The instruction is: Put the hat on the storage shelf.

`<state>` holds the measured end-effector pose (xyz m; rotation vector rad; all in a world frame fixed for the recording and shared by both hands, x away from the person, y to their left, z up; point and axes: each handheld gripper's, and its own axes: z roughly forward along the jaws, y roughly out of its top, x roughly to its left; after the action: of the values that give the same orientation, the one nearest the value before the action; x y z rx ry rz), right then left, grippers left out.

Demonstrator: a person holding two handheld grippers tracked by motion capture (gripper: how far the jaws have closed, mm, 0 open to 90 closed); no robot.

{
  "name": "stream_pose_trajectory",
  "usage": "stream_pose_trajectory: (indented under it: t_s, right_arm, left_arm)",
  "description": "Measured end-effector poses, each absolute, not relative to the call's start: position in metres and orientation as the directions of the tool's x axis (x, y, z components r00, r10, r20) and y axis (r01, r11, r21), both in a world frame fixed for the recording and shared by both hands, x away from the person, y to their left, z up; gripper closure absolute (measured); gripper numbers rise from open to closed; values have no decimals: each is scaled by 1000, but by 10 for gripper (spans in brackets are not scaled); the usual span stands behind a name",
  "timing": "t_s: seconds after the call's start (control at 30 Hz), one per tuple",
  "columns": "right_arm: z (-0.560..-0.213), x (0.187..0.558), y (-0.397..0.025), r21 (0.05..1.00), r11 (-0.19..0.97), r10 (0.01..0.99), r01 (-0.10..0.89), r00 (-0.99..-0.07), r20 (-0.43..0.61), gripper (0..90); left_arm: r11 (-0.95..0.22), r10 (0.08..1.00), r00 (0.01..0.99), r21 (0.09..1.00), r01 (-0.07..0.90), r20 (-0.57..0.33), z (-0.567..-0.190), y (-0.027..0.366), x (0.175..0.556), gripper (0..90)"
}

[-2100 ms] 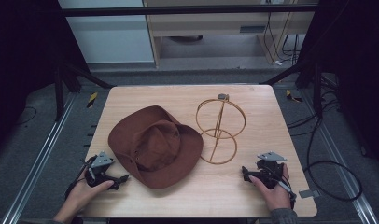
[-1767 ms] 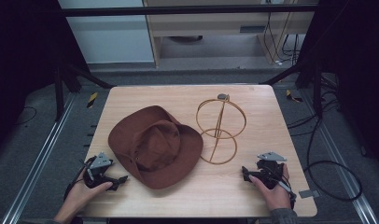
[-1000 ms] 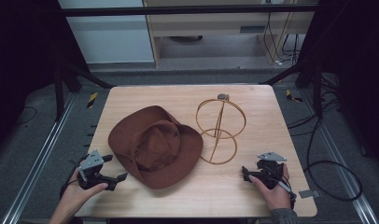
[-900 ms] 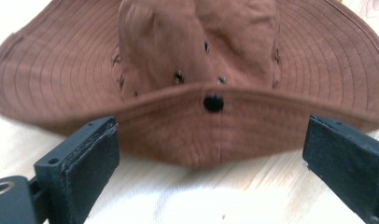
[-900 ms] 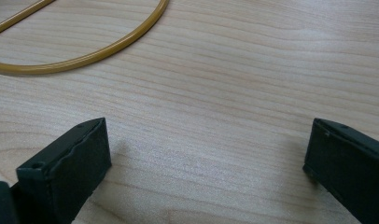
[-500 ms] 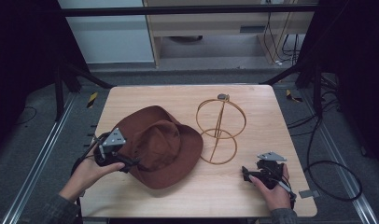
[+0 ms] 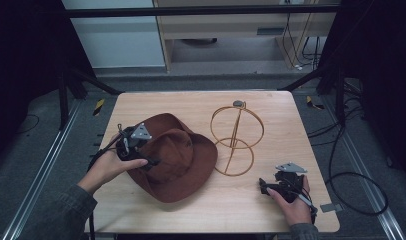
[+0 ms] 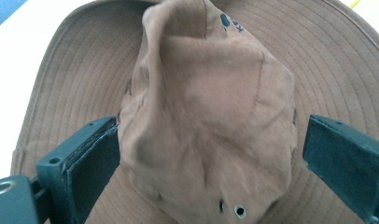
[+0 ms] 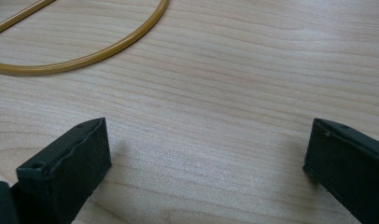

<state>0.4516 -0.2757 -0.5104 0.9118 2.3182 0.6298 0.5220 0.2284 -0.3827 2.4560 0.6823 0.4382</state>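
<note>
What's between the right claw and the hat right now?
Bare wooden table lies between the right claw and the brown hat in the high view; the gold wire stand sits farther back.

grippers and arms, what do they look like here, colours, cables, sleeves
Both are handheld tools with black bodies. The left gripper and the right gripper each carry a grey three-cornered plate on top. Each has two flat, dark rectangular jaws, seen up close in the gripper views. A black cable trails from each. The person wears dark grey long sleeves.
</note>
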Motion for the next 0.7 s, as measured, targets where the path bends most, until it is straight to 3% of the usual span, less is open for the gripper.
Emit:
stream_pose_trajectory:
  t_s: [0.7]
  right_arm:
    - [-510,452,-276,599,658,722,456,-609,-329,4]
  left_arm:
    - [-749,565,812,505,428,150,-372,203,562,41]
